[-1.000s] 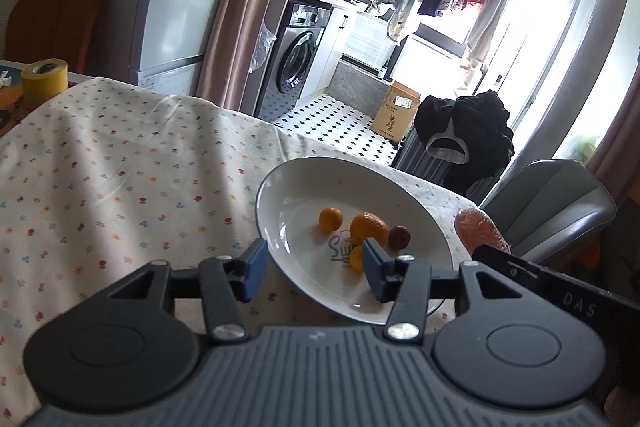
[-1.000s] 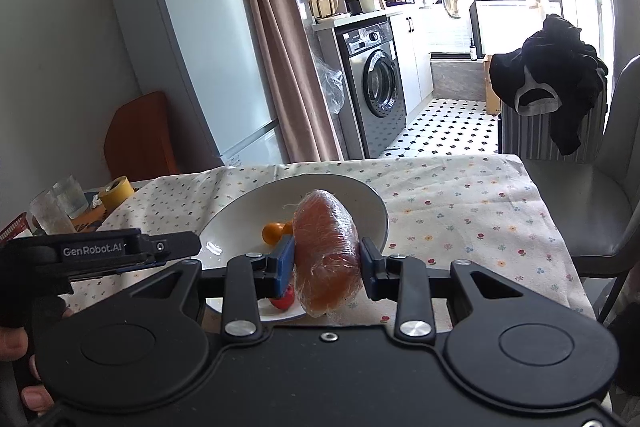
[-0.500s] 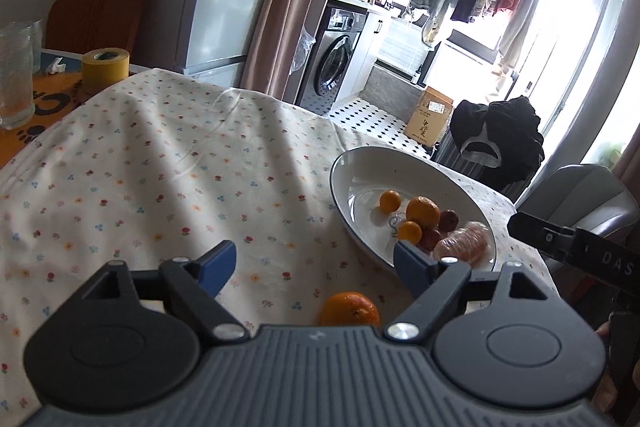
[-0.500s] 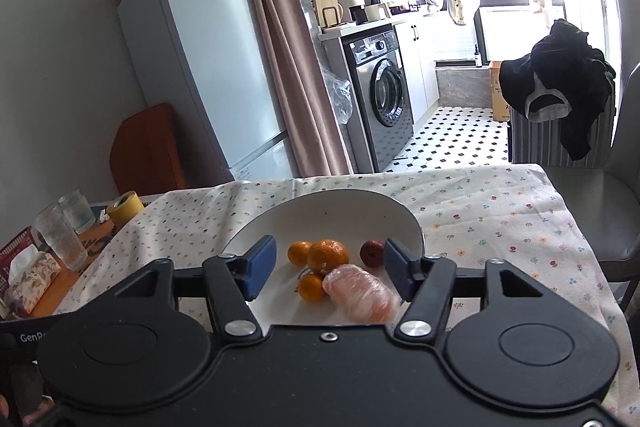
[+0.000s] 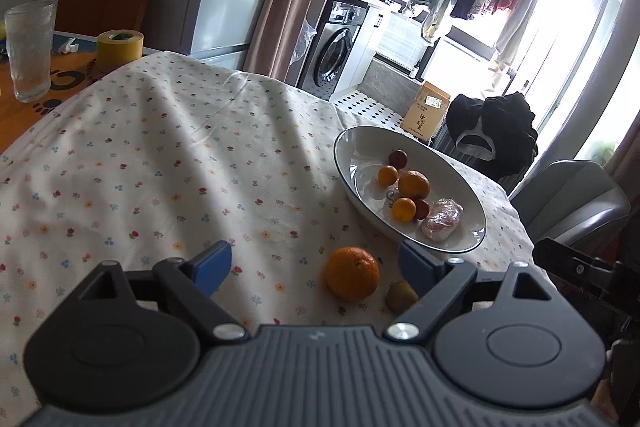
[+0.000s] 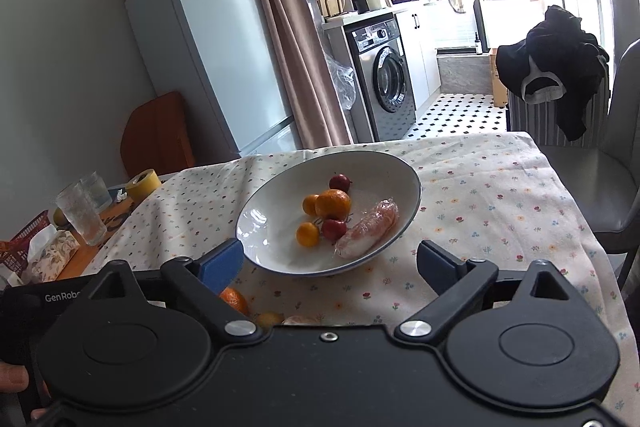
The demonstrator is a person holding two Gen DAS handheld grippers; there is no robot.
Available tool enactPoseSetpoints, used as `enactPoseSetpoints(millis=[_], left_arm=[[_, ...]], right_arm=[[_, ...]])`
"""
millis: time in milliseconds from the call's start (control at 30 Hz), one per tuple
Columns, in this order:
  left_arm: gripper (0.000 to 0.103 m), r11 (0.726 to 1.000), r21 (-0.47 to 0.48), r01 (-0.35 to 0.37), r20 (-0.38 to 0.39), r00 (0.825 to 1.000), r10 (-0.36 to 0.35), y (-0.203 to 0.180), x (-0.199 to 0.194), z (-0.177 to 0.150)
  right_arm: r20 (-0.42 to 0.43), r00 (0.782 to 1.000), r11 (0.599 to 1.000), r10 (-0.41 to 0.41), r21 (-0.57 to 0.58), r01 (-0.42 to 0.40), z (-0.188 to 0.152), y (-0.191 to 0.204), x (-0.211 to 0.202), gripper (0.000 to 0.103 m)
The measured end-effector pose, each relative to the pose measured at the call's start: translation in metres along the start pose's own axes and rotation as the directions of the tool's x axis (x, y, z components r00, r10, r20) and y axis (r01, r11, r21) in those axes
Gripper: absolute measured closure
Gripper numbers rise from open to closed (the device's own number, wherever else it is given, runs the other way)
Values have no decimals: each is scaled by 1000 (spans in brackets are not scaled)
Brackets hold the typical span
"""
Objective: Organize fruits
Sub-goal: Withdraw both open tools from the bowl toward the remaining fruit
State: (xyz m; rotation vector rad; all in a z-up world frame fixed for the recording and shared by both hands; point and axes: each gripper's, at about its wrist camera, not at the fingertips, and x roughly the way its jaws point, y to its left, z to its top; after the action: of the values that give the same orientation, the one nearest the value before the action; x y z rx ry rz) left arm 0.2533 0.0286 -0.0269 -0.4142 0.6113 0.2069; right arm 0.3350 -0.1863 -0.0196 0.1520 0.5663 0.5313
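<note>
A white bowl (image 5: 472,205) (image 6: 260,215) on the flowered tablecloth holds small oranges (image 6: 333,203), two dark red fruits (image 6: 340,182) and a plastic-wrapped fruit (image 5: 441,219) (image 6: 368,229). A loose orange (image 5: 351,272) (image 6: 234,299) and a kiwi (image 5: 401,295) lie on the cloth in front of the bowl. My left gripper (image 5: 316,265) is open and empty, with the loose orange between its fingers' line. My right gripper (image 6: 330,263) is open and empty, just in front of the bowl.
Drinking glasses (image 5: 30,49) (image 6: 82,213), a yellow tape roll (image 5: 120,49) (image 6: 143,183) and a tissue pack (image 6: 52,255) stand at the table's left end. A grey chair (image 6: 600,187) stands at the right. More fruit (image 6: 270,319) peeks out under my right gripper.
My right gripper has opened, left the wrapped fruit in the bowl and pulled back. My left gripper has opened wider and drawn back, so the loose orange and kiwi now show.
</note>
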Motion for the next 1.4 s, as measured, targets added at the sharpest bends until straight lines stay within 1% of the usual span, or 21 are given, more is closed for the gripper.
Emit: enactPoseSetpoints(millis=[167, 367, 433, 600, 767, 933, 1033, 1133, 1233, 1267, 1333, 1400], left_arm=[[14, 1000, 0, -4, 4, 1000, 4, 4, -14, -10], [12, 1000, -2, 9, 2, 1000, -9, 7, -30, -21], [6, 1000, 1, 15, 10, 1000, -15, 6, -36, -24], [0, 999, 11, 33, 18, 999, -33, 3, -49, -29], [0, 999, 30, 43, 22, 999, -44, 1, -59, -33], [0, 995, 33, 90, 25, 996, -91, 8, -63, -38], [0, 995, 16, 100, 7, 995, -100, 14, -58, -39], [0, 994, 13, 108, 9, 994, -108, 20, -57, -39], [0, 994, -1, 108, 3, 994, -108, 24, -56, -38], [0, 994, -4, 108, 3, 994, -108, 25, -56, -38], [0, 994, 9, 106, 2, 994, -106, 26, -56, -38], [0, 995, 21, 102, 0, 995, -102, 26, -56, -38]], right_arm=[[5, 1000, 1000, 5, 4, -5, -8, 3, -15, 5], [2, 1000, 1000, 11, 10, -11, -20, 7, -30, 3], [3, 1000, 1000, 15, 9, -15, -23, 8, -35, 3], [-2, 1000, 1000, 14, 6, -14, -30, 11, -50, 0], [-16, 999, 999, 31, 21, -30, -38, 10, -62, 0], [-34, 999, 998, 21, 52, -19, -44, 6, -66, 0], [-39, 999, 999, 2, 46, 0, -49, 6, -69, 0], [-51, 998, 999, -25, 27, 26, -52, 7, -68, 0], [-48, 998, 999, -30, 26, 32, -56, 5, -68, 0], [-50, 998, 999, -32, 28, 33, -57, 5, -66, 1], [-56, 998, 999, -32, 16, 33, -59, 7, -63, 6], [-68, 997, 999, -33, 0, 33, -61, 10, -59, 15]])
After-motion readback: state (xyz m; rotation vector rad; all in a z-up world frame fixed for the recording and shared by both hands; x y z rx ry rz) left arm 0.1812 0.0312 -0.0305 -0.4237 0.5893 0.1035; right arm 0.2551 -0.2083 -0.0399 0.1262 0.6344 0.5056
